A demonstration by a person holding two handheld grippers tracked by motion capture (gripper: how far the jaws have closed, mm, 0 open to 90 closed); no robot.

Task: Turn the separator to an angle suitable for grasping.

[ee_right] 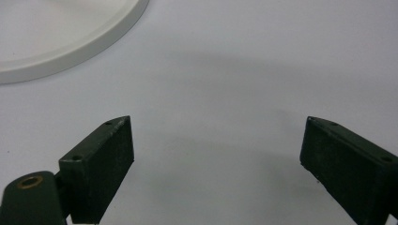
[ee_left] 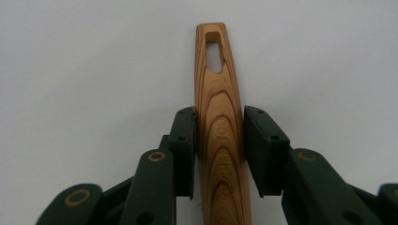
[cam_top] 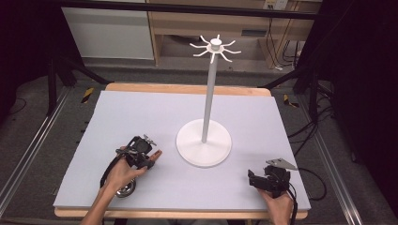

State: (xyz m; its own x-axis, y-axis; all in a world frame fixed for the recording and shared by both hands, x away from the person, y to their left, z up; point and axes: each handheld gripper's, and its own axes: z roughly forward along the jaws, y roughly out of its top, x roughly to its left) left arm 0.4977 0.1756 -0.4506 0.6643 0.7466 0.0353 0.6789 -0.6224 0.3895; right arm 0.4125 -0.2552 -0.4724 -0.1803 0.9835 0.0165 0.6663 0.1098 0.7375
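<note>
Gripping: left gripper (ee_left: pixel 219 150) clamped on wooden handle (ee_left: pixel 219 117), pads on both sides.
Handle position: flat on grey mat (cam_top: pixel 141 117), near front left, slotted end pointing away.
Right gripper (ee_right: pixel 216 164): jaws apart, nothing between.
Stand (cam_top: pixel 204 143): mat centre, just beyond.

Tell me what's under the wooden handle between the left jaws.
Bare grey table surface lies under the wooden handle, visible through its hanging slot. The left gripper clamps it; the utensil's head stays hidden below frame.
</note>
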